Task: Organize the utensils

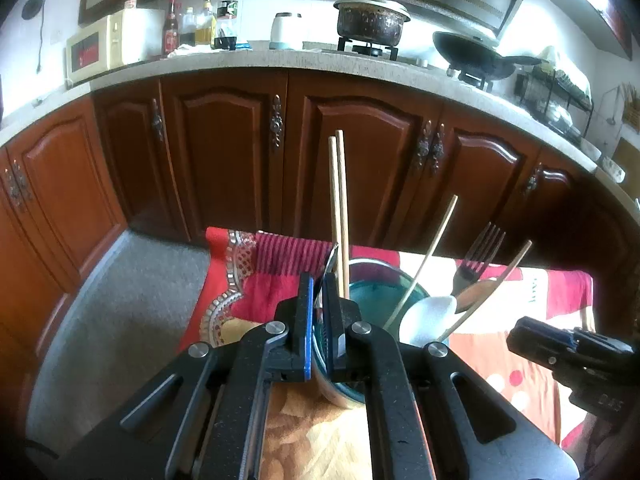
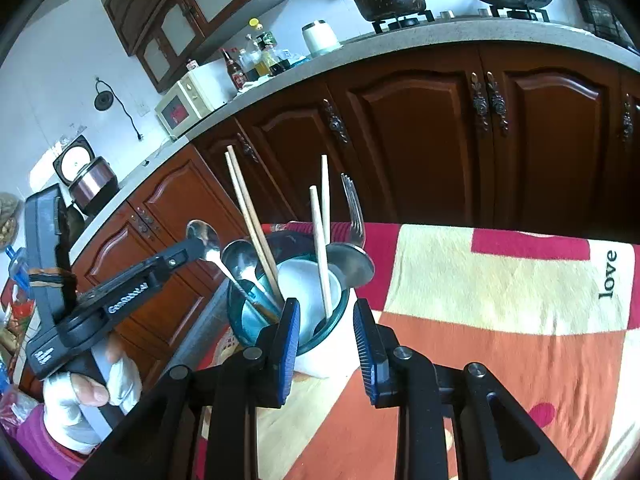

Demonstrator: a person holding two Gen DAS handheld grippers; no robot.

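Note:
A white utensil cup with a teal rim (image 2: 320,344) stands on the patterned tablecloth (image 2: 500,320). It holds chopsticks (image 2: 252,224), a fork (image 2: 354,208), and spoons (image 2: 240,258). My left gripper (image 1: 318,300) is shut on a metal spoon (image 2: 208,240), whose handle dips into the cup; the gripper also shows in the right wrist view (image 2: 192,246). My right gripper (image 2: 326,336) is open, its jaws on either side of the cup's near wall. In the left wrist view the cup (image 1: 372,292) is just behind my fingers, with the fork (image 1: 476,256) leaning right.
Brown cabinet doors (image 1: 240,152) and a stone counter (image 1: 280,60) run behind the table. A pot (image 1: 370,20) and wok (image 1: 472,54) sit on the stove. A microwave (image 1: 100,50) and bottles (image 1: 200,28) stand at left. The table's far edge is just past the cup.

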